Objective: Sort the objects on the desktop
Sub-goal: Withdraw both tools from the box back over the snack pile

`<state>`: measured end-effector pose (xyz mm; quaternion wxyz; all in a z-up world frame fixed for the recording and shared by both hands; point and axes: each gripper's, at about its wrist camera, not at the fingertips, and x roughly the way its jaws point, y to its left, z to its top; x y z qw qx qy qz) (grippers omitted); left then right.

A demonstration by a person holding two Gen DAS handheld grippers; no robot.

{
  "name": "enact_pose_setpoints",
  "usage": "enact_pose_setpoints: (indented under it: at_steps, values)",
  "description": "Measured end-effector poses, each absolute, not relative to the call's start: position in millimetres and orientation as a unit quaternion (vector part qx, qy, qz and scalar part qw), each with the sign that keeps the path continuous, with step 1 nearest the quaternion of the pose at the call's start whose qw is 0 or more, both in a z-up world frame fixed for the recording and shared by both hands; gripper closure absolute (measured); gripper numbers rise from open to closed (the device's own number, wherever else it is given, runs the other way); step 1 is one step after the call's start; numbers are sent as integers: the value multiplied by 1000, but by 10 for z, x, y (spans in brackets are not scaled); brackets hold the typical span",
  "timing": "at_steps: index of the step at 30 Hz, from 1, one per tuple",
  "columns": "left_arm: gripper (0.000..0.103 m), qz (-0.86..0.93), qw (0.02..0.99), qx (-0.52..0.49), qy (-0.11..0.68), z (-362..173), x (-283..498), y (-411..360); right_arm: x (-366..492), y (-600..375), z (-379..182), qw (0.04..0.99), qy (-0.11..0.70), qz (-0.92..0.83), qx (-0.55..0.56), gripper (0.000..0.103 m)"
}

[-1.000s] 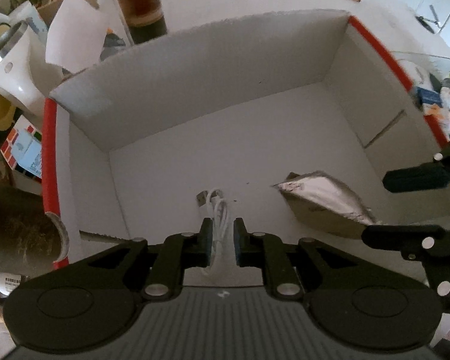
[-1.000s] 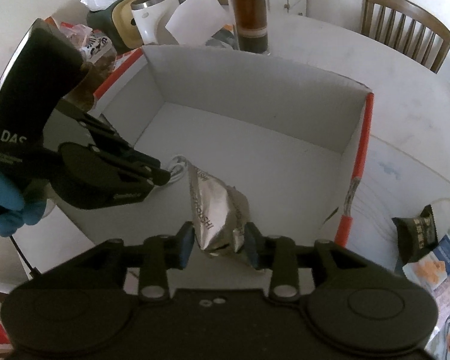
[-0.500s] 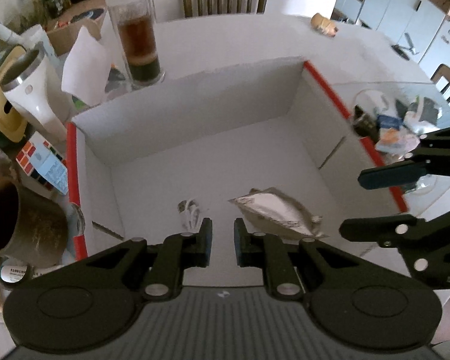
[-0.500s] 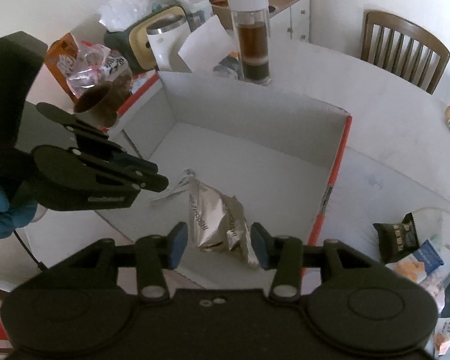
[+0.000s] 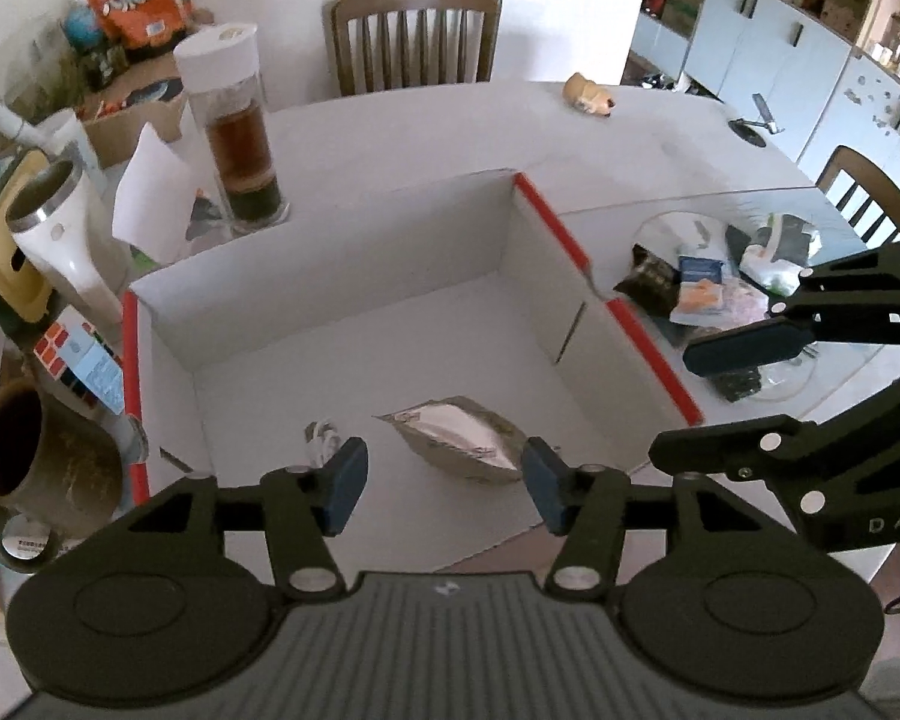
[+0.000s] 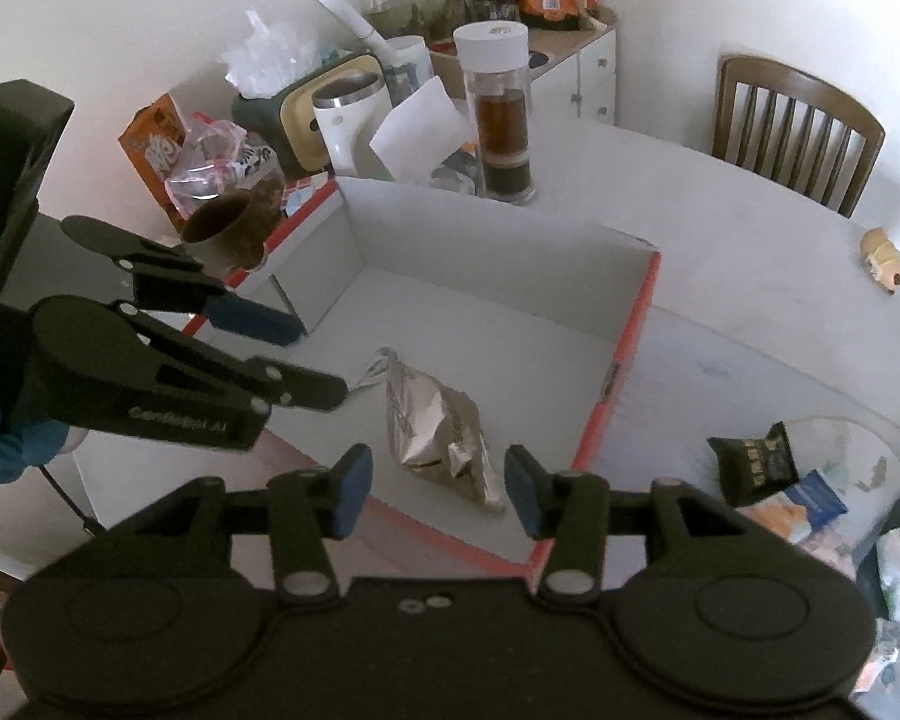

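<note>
Your silver snack pouch [image 5: 459, 441] lies flat on the floor of the white cardboard box [image 5: 354, 252], a coiled white cable [image 5: 321, 438] just beside it. Only your right wrist view shows your blue-gloved hand [image 6: 6, 447]. Your left gripper [image 5: 441, 483] and right gripper [image 6: 435, 489] both stand wide, holding nothing, above the box.

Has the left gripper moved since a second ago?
Yes. The left gripper has let go of the white cable, opened, and pulled up and back from the box, whose floor looks farther off.
</note>
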<state>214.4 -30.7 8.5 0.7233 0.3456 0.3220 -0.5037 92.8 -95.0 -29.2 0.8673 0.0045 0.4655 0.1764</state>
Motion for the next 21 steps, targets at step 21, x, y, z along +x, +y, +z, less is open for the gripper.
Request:
enact_pose_setpoints:
  at_steps: [21]
  values:
    - [0, -527, 732, 305, 306, 123, 1637, -276, 369, -1454, -114, 892, 424, 153, 44, 24]
